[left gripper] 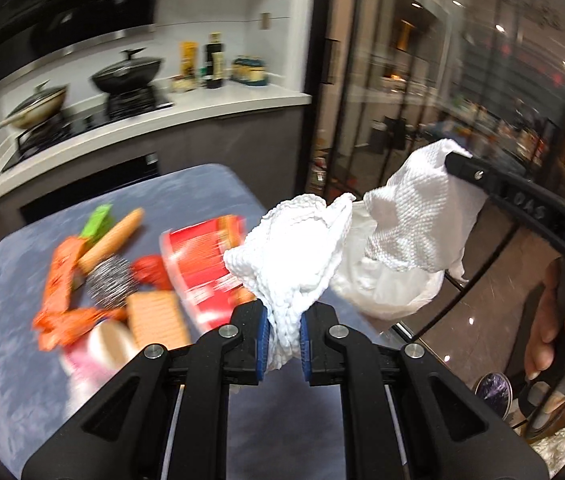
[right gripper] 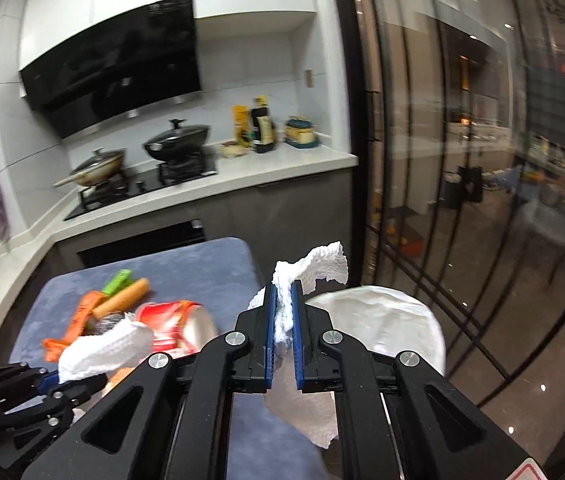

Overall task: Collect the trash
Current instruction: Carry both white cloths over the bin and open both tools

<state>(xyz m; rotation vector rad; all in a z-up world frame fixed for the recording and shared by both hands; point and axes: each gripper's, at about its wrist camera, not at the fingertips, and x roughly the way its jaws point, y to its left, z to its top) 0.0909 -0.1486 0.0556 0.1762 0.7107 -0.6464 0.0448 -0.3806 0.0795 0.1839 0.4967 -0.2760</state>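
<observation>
My left gripper (left gripper: 284, 320) is shut on a crumpled white paper towel (left gripper: 290, 248), pinched between its blue pads. To its right, my right gripper (left gripper: 458, 160) holds a second white paper towel (left gripper: 414, 216) above a bin lined with a white bag (left gripper: 386, 296). In the right wrist view, the right gripper (right gripper: 283, 300) is shut on its towel (right gripper: 322, 264), with the white bag (right gripper: 382, 320) just behind and to the right. The left gripper (right gripper: 56, 378) shows at the lower left with its towel (right gripper: 102, 348).
A blue-grey table (left gripper: 22, 360) carries a red container (left gripper: 198, 256), orange wrappers (left gripper: 58, 280), a steel scourer (left gripper: 110, 280), a green wrapper and a cracker. Behind it runs a counter with a hob and pans (right gripper: 174, 144). A glass door (right gripper: 462, 160) fills the right side.
</observation>
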